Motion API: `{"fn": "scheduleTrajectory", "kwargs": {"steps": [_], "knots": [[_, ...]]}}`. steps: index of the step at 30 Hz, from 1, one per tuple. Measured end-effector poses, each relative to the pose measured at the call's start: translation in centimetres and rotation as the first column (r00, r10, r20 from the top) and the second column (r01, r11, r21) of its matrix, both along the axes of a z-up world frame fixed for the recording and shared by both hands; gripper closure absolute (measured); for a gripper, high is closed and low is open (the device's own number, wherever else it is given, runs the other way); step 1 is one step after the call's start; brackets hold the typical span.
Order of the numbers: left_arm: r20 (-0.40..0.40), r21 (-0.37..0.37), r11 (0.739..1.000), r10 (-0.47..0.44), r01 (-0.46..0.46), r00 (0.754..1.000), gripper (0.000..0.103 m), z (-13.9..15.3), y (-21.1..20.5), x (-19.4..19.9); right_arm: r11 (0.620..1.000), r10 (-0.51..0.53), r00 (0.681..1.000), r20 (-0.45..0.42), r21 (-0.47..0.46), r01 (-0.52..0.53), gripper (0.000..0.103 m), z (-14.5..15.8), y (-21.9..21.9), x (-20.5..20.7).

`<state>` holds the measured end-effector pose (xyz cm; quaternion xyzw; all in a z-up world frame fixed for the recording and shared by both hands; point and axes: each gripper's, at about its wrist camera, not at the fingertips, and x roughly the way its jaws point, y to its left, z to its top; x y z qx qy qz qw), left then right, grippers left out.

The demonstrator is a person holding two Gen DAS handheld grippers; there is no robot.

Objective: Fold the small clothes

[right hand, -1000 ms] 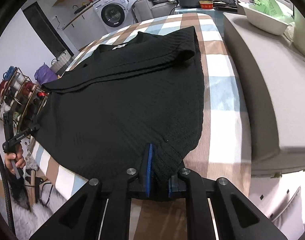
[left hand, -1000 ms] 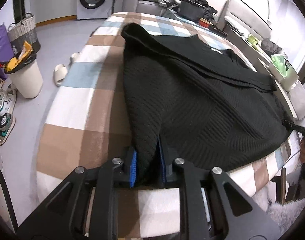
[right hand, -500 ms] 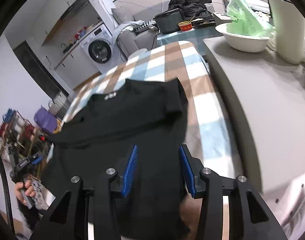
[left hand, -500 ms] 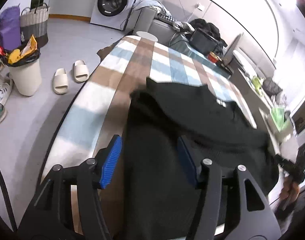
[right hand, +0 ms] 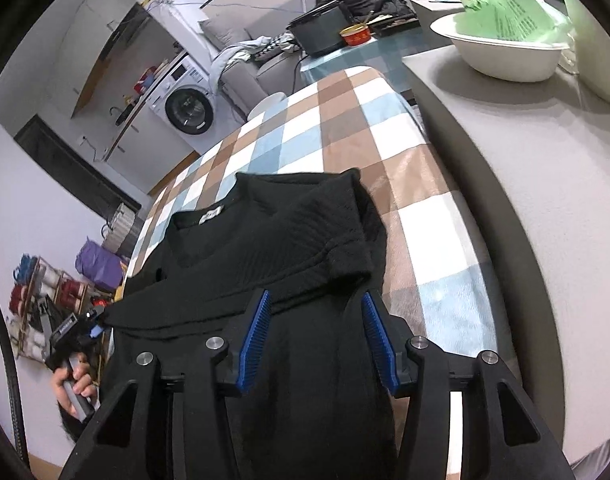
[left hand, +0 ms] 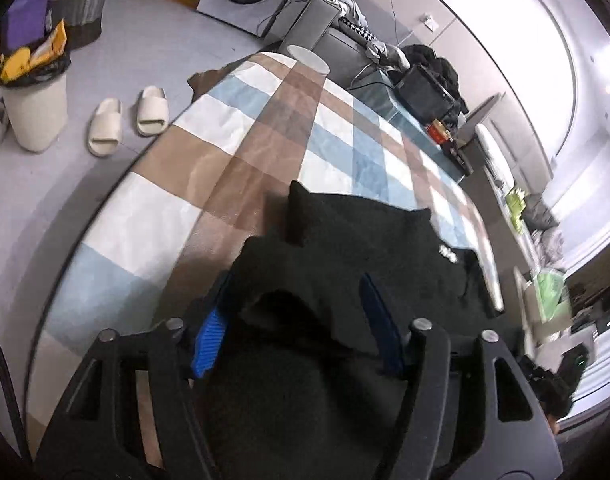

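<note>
A black knit sweater (right hand: 305, 248) lies on a checked blanket (right hand: 345, 128), its hem folded up over the body and its neck label facing up. In the left wrist view the sweater (left hand: 365, 248) is bunched between and under the fingers. My left gripper (left hand: 297, 316) is open over the sweater's left side, holding nothing. My right gripper (right hand: 317, 340) is open over the sweater's right side, holding nothing. The left gripper also shows in the right wrist view (right hand: 75, 330), held in a hand at the sweater's far edge.
A grey counter (right hand: 525, 168) with a white bowl (right hand: 501, 56) borders the blanket's right side. A washing machine (right hand: 189, 104), sofa and dark pot (right hand: 321, 32) stand beyond. Slippers (left hand: 125, 120) and a bin (left hand: 33, 108) are on the floor at left.
Both grippers were shut on the sweater's hem a second ago. They carried it up over the body, opened and let go. The sweater now lies shorter, folded.
</note>
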<state>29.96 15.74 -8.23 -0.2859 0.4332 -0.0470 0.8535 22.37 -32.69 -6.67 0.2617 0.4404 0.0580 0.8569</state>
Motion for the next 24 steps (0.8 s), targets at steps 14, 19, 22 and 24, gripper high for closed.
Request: {"fn": "scheduleTrajectory", "kwargs": {"steps": [14, 19, 22, 24], "knots": [[0.04, 0.025, 0.999, 0.019, -0.02, 0.999, 0.097, 0.2, 0.1, 1.3, 0.997, -0.083, 0.995, -0.053, -0.006, 0.083, 0.059, -0.9, -2.0, 4.3], [0.037, 0.029, 0.999, 0.018, -0.02, 0.999, 0.097, 0.1, 0.0, 1.5, 0.997, -0.074, 0.997, -0.023, 0.014, 0.074, 0.073, -0.4, -2.3, 4.7], [0.039, 0.026, 0.999, 0.019, -0.02, 0.999, 0.098, 0.1, 0.0, 1.5, 0.999, -0.043, 0.999, -0.012, -0.021, 0.043, 0.095, -0.1, -1.6, 4.8], [0.049, 0.024, 1.0, 0.016, -0.017, 0.999, 0.099, 0.3, 0.0, 1.7, 1.0, -0.028, 0.999, 0.017, -0.004, 0.029, 0.096, 0.4, -1.4, 4.5]]}}
